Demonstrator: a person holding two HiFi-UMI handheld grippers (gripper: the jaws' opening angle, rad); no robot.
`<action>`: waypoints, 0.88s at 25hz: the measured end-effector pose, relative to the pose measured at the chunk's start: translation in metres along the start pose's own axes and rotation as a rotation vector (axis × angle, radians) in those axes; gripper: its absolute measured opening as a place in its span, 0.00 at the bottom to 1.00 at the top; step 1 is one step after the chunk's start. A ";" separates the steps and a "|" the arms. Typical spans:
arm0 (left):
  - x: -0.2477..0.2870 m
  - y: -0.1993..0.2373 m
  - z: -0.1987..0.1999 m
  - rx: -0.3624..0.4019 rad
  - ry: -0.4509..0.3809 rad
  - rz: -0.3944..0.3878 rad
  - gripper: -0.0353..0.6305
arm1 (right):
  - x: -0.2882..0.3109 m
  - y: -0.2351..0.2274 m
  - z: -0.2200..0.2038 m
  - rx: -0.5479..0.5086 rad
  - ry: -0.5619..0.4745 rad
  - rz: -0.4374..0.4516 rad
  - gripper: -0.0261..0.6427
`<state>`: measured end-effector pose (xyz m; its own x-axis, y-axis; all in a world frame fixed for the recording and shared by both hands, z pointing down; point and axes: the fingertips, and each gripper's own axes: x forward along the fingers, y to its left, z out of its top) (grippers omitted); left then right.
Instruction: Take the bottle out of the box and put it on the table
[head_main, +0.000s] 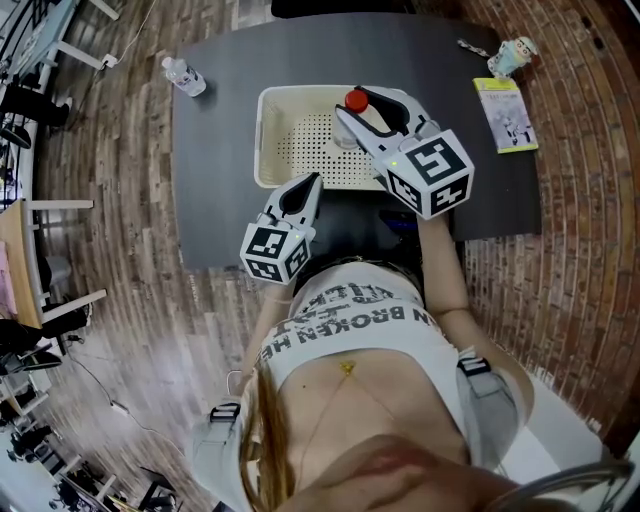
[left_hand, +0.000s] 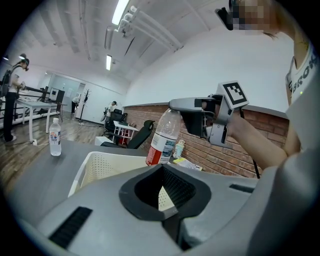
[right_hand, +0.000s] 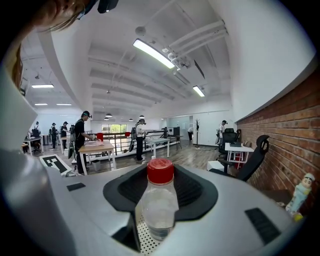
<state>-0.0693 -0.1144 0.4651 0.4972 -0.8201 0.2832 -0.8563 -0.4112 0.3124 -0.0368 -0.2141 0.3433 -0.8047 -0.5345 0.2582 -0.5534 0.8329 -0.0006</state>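
Note:
A clear bottle (head_main: 349, 128) with a red cap (head_main: 356, 100) and a red-and-white label hangs upright over the white perforated box (head_main: 262, 140) on the dark table (head_main: 215, 190). My right gripper (head_main: 362, 108) is shut on it just below the cap. In the right gripper view the bottle (right_hand: 159, 200) stands between the jaws, with the box's holed floor beneath. The left gripper view shows the bottle (left_hand: 162, 137) lifted clear above the box (left_hand: 100, 165). My left gripper (head_main: 305, 190) hovers at the box's near rim, jaws together and empty.
A second water bottle (head_main: 184, 76) stands at the table's far left corner. A green booklet (head_main: 505, 113) and a small figurine (head_main: 513, 55) lie at the far right, by the brick wall. People work at benches in the background.

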 end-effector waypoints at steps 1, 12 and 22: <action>0.001 -0.002 0.000 0.001 0.002 -0.002 0.06 | -0.003 -0.003 0.000 0.003 -0.002 -0.006 0.28; 0.022 -0.030 -0.007 0.009 0.016 -0.020 0.06 | -0.056 -0.058 -0.009 0.028 -0.022 -0.129 0.28; 0.039 -0.054 -0.009 0.030 0.036 -0.056 0.06 | -0.106 -0.113 -0.018 0.042 -0.022 -0.270 0.28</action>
<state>-0.0023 -0.1210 0.4671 0.5484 -0.7810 0.2988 -0.8307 -0.4678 0.3018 0.1148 -0.2496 0.3333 -0.6313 -0.7396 0.2334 -0.7565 0.6535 0.0247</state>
